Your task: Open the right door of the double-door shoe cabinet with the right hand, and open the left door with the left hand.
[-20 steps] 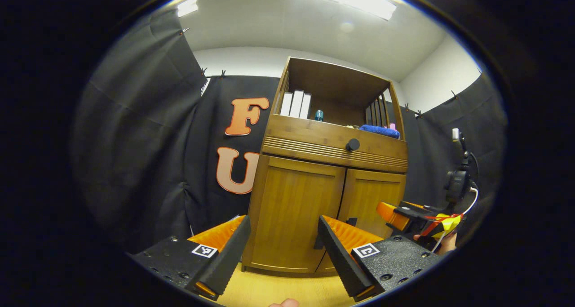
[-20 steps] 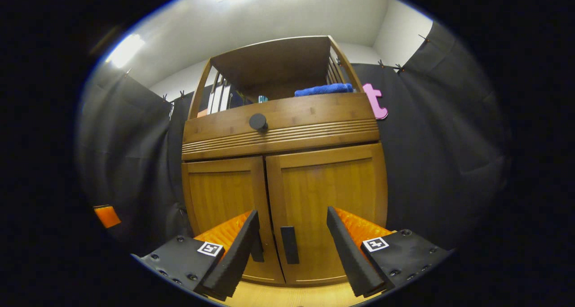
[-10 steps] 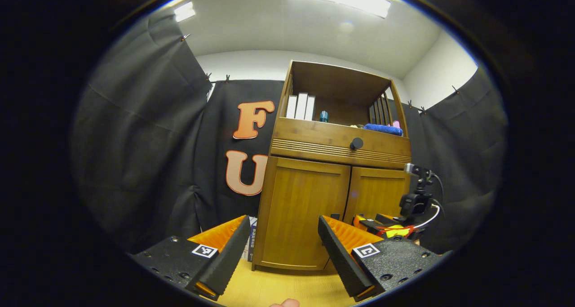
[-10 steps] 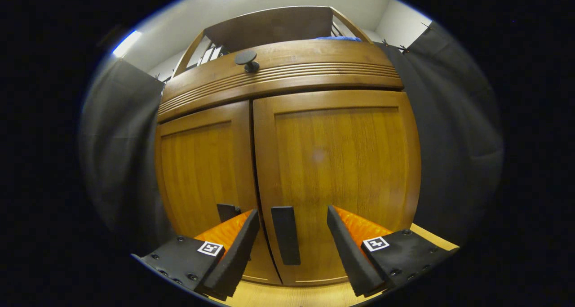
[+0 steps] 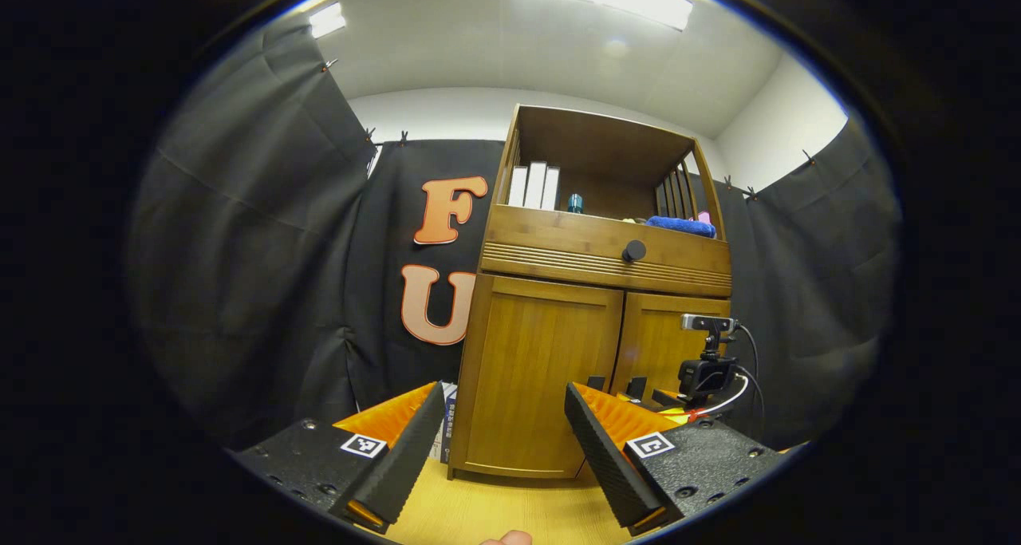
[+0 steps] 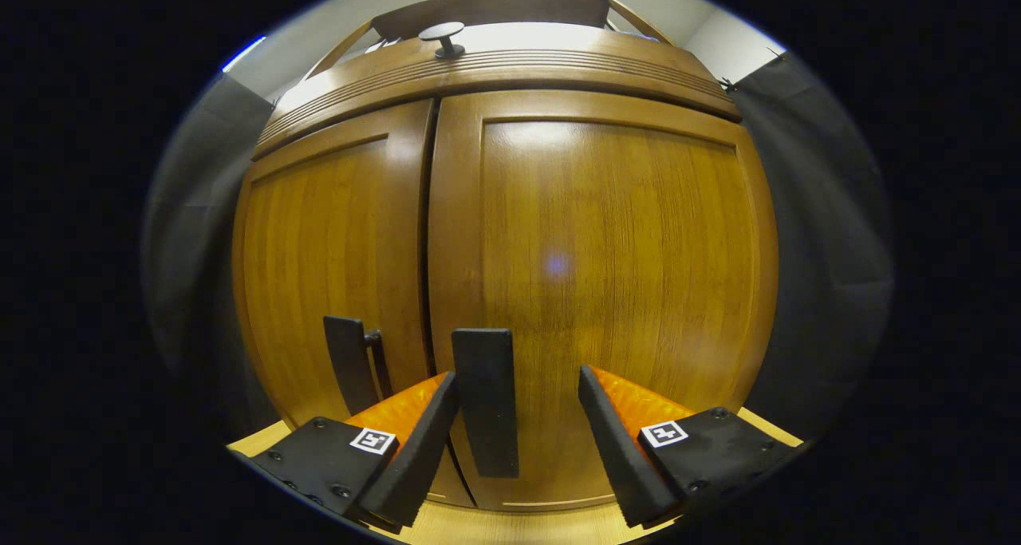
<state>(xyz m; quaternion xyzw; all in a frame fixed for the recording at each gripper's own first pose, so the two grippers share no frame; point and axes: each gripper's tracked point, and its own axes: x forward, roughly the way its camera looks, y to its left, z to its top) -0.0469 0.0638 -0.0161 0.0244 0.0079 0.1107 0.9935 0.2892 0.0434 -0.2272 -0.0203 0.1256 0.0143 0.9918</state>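
Both doors shut: the released right gripper (image 6: 510, 441) straddles the right door's handle (image 6: 485, 401) at lower centre; the left gripper (image 5: 502, 449), also released, waits well back.

wooden shoe cabinet (image 5: 550, 345), both doors apparently shut.

I see the shoe cabinet (image 5: 550, 353) in honey-brown wood with vertical grain, black door handles (image 6: 485, 401), black round drawer knob (image 5: 634, 250). Shelf: white books (image 5: 534, 186), teal bottle (image 5: 575, 203), blue cloth (image 5: 680, 226). Pale yellow wood floor (image 5: 486, 513).
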